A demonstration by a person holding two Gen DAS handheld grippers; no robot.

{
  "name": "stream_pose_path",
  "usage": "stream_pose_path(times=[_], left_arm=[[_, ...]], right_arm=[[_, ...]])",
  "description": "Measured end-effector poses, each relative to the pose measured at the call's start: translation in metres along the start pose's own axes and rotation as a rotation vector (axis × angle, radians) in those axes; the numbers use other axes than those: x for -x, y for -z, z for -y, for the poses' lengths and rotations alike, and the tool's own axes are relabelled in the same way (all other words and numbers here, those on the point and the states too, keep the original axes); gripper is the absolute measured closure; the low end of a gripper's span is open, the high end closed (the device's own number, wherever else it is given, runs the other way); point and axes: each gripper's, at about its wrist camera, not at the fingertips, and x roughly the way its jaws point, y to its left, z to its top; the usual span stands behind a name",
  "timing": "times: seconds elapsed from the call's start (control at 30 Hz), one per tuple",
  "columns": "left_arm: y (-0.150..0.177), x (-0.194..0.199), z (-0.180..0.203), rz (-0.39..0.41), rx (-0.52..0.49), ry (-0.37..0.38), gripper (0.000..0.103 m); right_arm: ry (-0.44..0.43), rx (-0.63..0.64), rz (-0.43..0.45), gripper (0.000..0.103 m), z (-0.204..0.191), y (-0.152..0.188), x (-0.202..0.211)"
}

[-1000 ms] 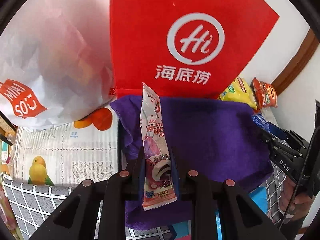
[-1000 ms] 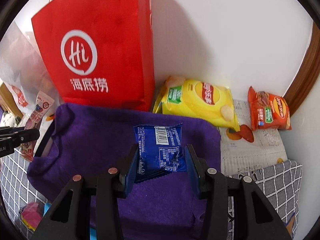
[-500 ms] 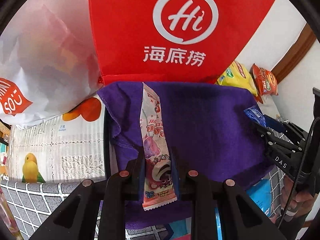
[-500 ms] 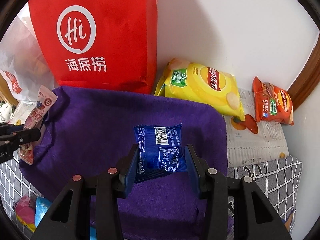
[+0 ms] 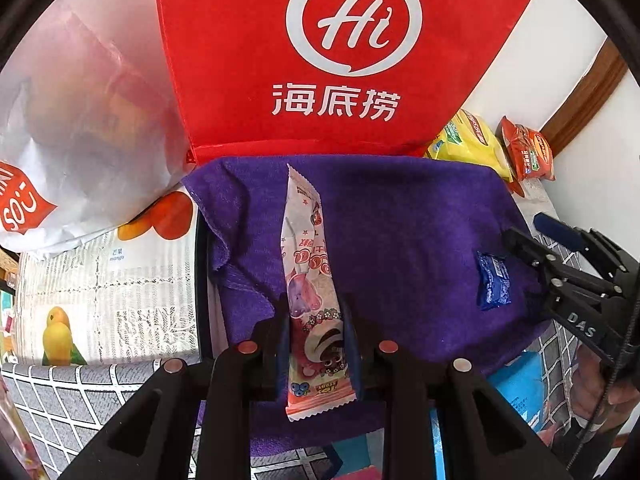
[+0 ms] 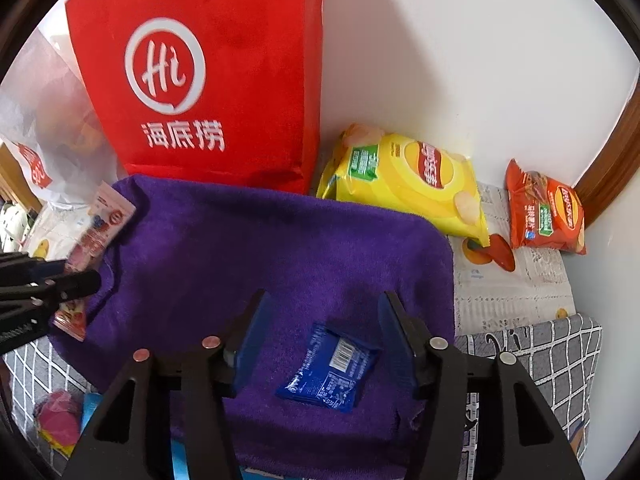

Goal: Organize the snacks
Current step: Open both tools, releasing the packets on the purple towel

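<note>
My left gripper [image 5: 314, 328] is shut on a long pink snack bar wrapper [image 5: 310, 276], held over the left part of a purple towel [image 5: 400, 216]. In the right wrist view that gripper [image 6: 80, 280] sits at the left edge with the pink wrapper [image 6: 100, 228] in it. My right gripper [image 6: 326, 336] is opening; a small blue snack packet [image 6: 330, 368] lies loose on the purple towel [image 6: 260, 248] below its parted fingers, touching neither. The left wrist view shows the blue packet [image 5: 494, 280] on the towel beside the right gripper [image 5: 532, 236].
A red tote bag [image 6: 208, 72] stands against the wall behind the towel, a white plastic bag [image 5: 72, 120] to its left. A yellow chip bag [image 6: 408, 184] and an orange chip bag [image 6: 548, 212] lie at the back right. A hand [image 5: 600, 396] holds the right gripper.
My right gripper has opened and let go of the blue packet, which now lies tilted on the towel. The left gripper, still holding the pink bar, has moved nearer the red bag.
</note>
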Motion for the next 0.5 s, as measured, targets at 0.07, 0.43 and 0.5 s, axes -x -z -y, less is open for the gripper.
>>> stream_pose_path(times=[0.07,0.43,0.5], left_arm=[[0.000,0.002,0.002,0.008,-0.005,-0.001,0.080],[0.001,0.032,0.011,0.089,-0.055,0.011,0.048],[0.001,0.040,0.012,0.103,-0.056,0.014,0.047]], right_arm=[[0.002,0.000,0.013,0.039,0.000,-0.001,0.006],[-0.013,-0.059,0.067,0.027,0.006,-0.008,0.036],[0.011,-0.068,0.084,0.027,0.007,-0.009,0.042]])
